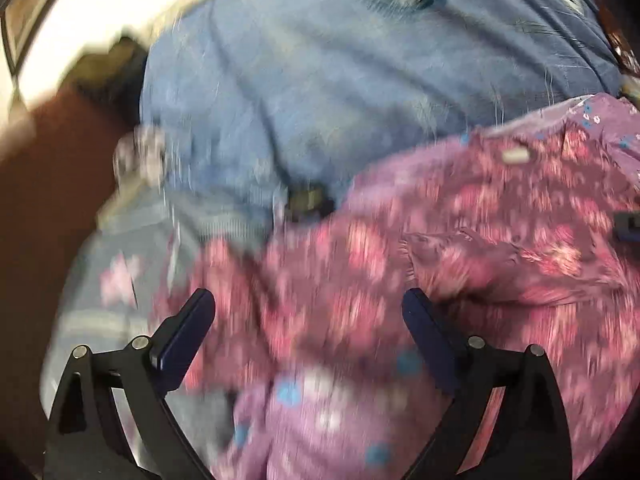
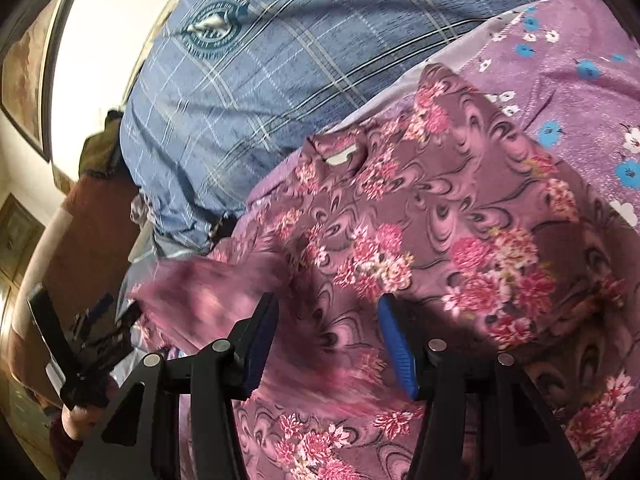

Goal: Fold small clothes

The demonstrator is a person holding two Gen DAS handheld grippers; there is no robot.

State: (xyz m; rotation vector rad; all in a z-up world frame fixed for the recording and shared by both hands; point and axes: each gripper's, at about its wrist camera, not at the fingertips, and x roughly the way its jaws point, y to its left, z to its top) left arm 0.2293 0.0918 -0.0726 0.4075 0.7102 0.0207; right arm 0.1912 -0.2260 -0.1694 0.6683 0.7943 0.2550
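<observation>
A small mauve garment [image 2: 420,216] with pink flowers lies spread on the bed, its neck label [image 2: 338,159] towards the far side. It also shows, blurred, in the left wrist view [image 1: 420,240]. My right gripper [image 2: 326,312] is open just above the garment's near part, with nothing between its blue pads. My left gripper [image 1: 310,306] is open over the garment's left edge and holds nothing. The left gripper also shows at the far left of the right wrist view [image 2: 80,328], beside the garment's left sleeve [image 2: 180,292].
A blue checked cloth [image 2: 280,60] with a round emblem lies beyond the garment. A lilac sheet [image 2: 572,92] with blue and white flowers lies under it at right. A brown surface [image 1: 48,208] is at the left. A white wall [image 2: 100,40] with framed pictures is behind.
</observation>
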